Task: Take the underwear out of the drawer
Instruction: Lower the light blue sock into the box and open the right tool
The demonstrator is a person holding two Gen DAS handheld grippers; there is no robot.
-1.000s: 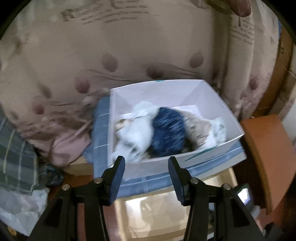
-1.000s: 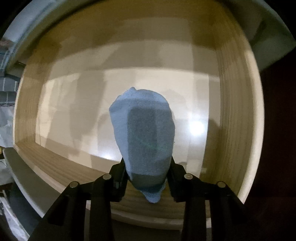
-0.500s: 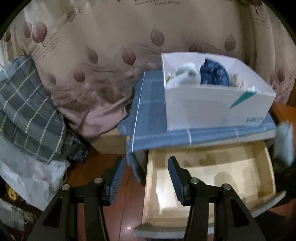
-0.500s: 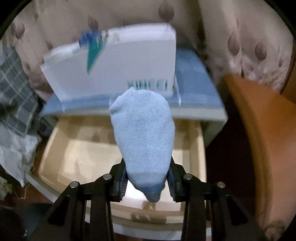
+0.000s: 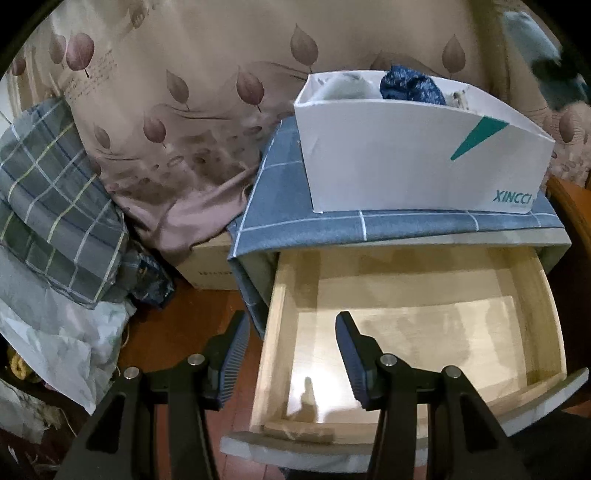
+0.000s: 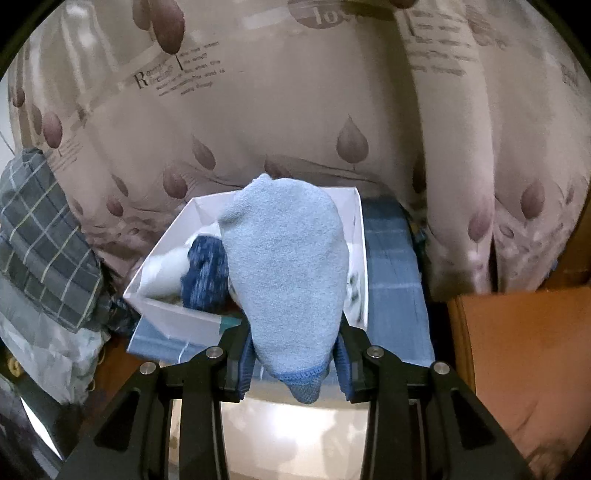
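Note:
My right gripper [image 6: 293, 363] is shut on a rolled light blue garment [image 6: 288, 277], held up in front of the white box [image 6: 166, 314]. That box [image 5: 406, 162] stands on the blue checked cloth [image 5: 295, 221] atop the cabinet and holds a dark blue roll [image 5: 410, 86] and pale pieces. The wooden drawer [image 5: 546, 295] below is pulled out and its floor shows bare. My left gripper [image 5: 290, 354] hangs open over the drawer's left front corner, nothing between its fingers. A blurred bit of the light blue garment [image 5: 532, 33] shows at the top right of the left wrist view.
A leaf-patterned curtain [image 5: 184, 92] hangs behind. Folded checked bedding [image 5: 48, 206] and white bags [image 5: 55, 332] pile at the left on the red-brown floor. A cardboard box [image 5: 210, 266] sits left of the cabinet. An orange-brown wooden surface [image 6: 517, 350] lies at the right.
The right gripper has risen out of the drawer with the light blue garment, up to the white box. The left gripper has dropped from over the box to the drawer's front left.

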